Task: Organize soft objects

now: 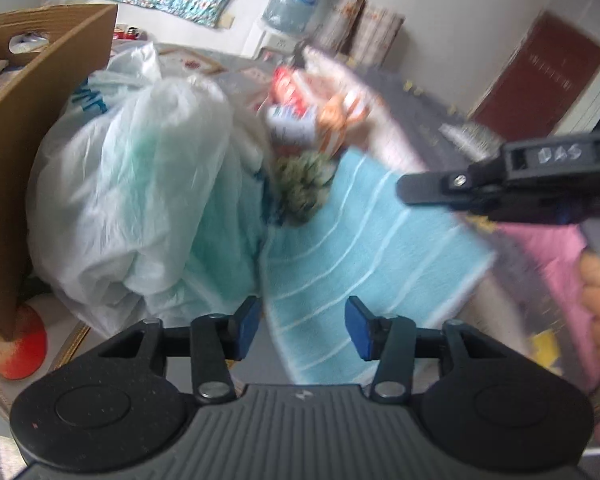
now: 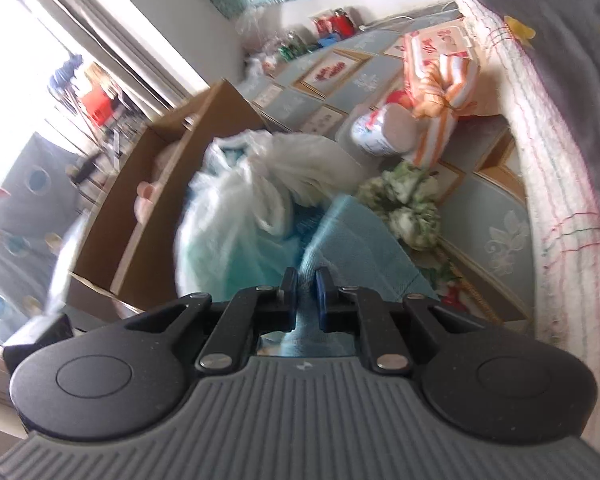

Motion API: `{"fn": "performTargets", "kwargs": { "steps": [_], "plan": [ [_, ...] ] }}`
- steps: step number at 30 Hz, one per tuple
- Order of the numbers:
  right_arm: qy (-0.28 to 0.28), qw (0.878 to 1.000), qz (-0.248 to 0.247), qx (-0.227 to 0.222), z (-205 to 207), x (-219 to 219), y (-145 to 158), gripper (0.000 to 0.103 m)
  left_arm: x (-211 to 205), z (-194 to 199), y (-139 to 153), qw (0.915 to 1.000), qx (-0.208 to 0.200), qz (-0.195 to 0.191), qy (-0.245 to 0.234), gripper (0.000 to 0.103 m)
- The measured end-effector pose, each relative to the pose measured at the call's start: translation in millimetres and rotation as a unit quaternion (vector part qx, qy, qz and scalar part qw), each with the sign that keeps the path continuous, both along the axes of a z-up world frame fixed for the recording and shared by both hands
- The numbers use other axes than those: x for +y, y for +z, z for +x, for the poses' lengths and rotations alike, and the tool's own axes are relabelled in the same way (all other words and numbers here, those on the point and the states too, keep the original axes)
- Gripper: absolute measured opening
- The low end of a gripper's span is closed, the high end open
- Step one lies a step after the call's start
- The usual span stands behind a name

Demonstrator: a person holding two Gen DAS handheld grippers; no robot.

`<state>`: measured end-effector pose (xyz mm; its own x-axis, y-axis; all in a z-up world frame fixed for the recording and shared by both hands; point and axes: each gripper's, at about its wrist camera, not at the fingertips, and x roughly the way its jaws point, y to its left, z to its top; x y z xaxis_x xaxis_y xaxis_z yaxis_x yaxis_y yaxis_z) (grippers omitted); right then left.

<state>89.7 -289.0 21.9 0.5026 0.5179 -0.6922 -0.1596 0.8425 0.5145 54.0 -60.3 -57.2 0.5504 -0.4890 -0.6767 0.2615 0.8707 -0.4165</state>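
Note:
A light blue striped towel [image 1: 364, 264] hangs spread in front of my left gripper [image 1: 302, 326], which is open and empty just below its lower edge. My right gripper [image 2: 307, 282] is shut on the same towel [image 2: 352, 240], pinching a bunched fold; it also shows in the left wrist view [image 1: 424, 190] at the towel's upper right corner. A white plastic bag [image 1: 140, 184] with teal cloth inside sits left of the towel, also in the right wrist view [image 2: 236, 208]. A green-white fluffy bundle [image 1: 304, 184] lies behind the towel.
An open cardboard box [image 1: 40, 120] stands at the left, with pink soft things inside [image 2: 148, 200]. An orange-striped bundle [image 2: 444, 92] and a printed roll [image 2: 376, 130] lie on the patterned mat [image 2: 496, 232]. A grey blanket [image 2: 560, 60] is at right. A red-white plush [image 1: 20, 344] lies by the box.

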Motion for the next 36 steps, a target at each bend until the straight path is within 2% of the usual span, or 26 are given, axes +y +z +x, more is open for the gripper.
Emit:
{"fn": "performTargets", "kwargs": {
  "steps": [3,7,10,14,15,16,19,20,25,31,36],
  "plan": [
    [-0.009,1.000,-0.021,-0.013,0,2,5,0.008,5,1,7,0.9997,-0.003,-0.025,-0.002,0.056],
    [-0.006,1.000,-0.015,-0.003,3,0,-1,0.010,-4,5,3,0.9999,-0.001,-0.010,-0.006,0.056],
    [-0.002,1.000,-0.014,0.017,6,4,-14,0.011,-6,3,-2,0.9998,0.005,-0.014,-0.011,0.056],
    [-0.023,0.999,-0.008,0.039,13,-6,-26,0.012,-8,1,-4,0.9999,0.004,-0.005,-0.012,0.056],
    [-0.030,0.998,0.000,0.049,15,-11,-29,0.017,-7,1,-5,0.9999,0.003,-0.003,-0.011,0.056],
    [-0.038,0.997,0.014,0.065,18,-16,-33,0.029,-6,2,-5,0.9999,0.004,-0.001,-0.009,0.056],
    [-0.050,0.992,0.055,0.103,27,-25,-45,0.052,-3,2,-7,1.0000,0.006,-0.001,-0.008,0.056],
    [-0.053,0.990,0.059,0.118,31,-24,-49,0.054,-3,3,-7,0.9999,0.006,0.001,-0.008,0.056],
    [-0.063,0.984,0.055,0.156,46,-21,-63,0.059,1,1,-4,1.0000,0.004,0.002,-0.006,0.055],
    [-0.076,0.978,0.046,0.191,57,-24,-77,0.064,15,-12,16,0.9995,-0.023,0.000,-0.022,0.060],
    [-0.051,0.976,0.031,0.210,71,-3,-89,0.064,9,-16,34,0.9973,-0.064,0.001,-0.037,0.064]
  ]
}}
